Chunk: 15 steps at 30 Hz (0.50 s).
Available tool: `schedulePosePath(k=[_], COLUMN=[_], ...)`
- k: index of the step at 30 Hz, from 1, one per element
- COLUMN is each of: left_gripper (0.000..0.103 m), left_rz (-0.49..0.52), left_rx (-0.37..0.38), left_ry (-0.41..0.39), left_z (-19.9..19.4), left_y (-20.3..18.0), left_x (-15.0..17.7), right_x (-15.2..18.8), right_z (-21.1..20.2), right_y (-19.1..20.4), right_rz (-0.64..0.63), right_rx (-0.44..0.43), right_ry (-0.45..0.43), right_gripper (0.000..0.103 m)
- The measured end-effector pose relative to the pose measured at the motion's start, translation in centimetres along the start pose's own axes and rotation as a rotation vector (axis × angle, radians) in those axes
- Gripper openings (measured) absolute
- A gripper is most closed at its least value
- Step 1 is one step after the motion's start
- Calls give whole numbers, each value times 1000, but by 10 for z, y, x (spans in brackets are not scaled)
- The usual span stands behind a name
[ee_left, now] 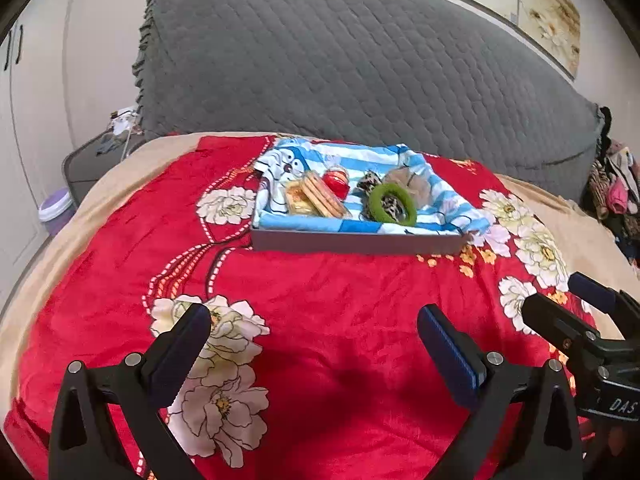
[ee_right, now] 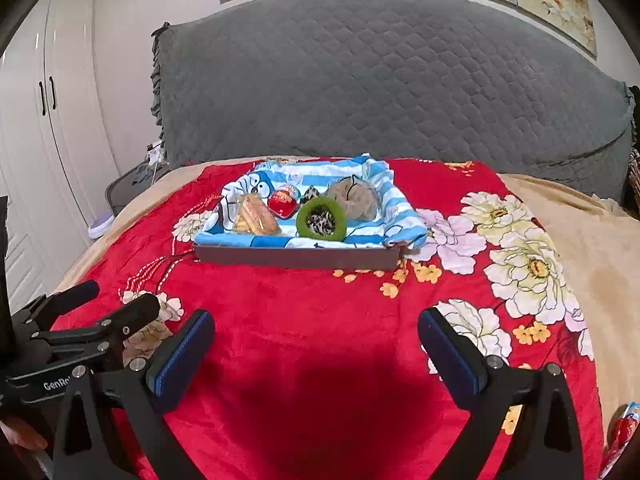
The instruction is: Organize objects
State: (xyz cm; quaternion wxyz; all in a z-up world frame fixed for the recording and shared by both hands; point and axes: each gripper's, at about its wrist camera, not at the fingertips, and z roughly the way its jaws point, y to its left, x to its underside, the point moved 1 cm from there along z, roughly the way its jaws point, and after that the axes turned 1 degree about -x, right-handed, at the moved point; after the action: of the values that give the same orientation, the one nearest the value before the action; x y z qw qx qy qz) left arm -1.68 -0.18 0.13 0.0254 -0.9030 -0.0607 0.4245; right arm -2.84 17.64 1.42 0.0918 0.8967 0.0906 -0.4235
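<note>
The leopard-print item (ee_right: 320, 222) is largely hidden inside the green ring (ee_right: 321, 217), and its kind cannot be told. A red packet (ee_right: 618, 436) is cut off by the right wrist view's lower right edge. The tray (ee_left: 356, 242) floor is covered by the striped cloth (ee_left: 448, 204).

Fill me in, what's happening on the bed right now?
A person holds both grippers, the left gripper and right gripper, open and empty above the red floral blanket. Ahead sits a shallow grey tray lined with a blue-and-white striped cartoon cloth. It holds a green fuzzy ring, a red round packet, wrapped biscuits and a beige scrunchie. Nothing is being gripped.
</note>
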Motion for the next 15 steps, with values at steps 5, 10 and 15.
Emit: schedulePosePath(k=[5, 10, 15], left_gripper=[103, 103, 103], left_rz=[14, -3, -13], left_rx=[2, -11, -24], left_ry=[30, 63, 88], left_z=[11, 23, 31], left_y=[-1, 4, 9], left_x=[8, 13, 19], right_x=[7, 13, 17], right_z=[12, 22, 26], right_y=[-1, 2, 4], right_rz=[-4, -17, -33], right_rx=[19, 24, 27], right_ry=[37, 55, 50], right_gripper=[102, 102, 102])
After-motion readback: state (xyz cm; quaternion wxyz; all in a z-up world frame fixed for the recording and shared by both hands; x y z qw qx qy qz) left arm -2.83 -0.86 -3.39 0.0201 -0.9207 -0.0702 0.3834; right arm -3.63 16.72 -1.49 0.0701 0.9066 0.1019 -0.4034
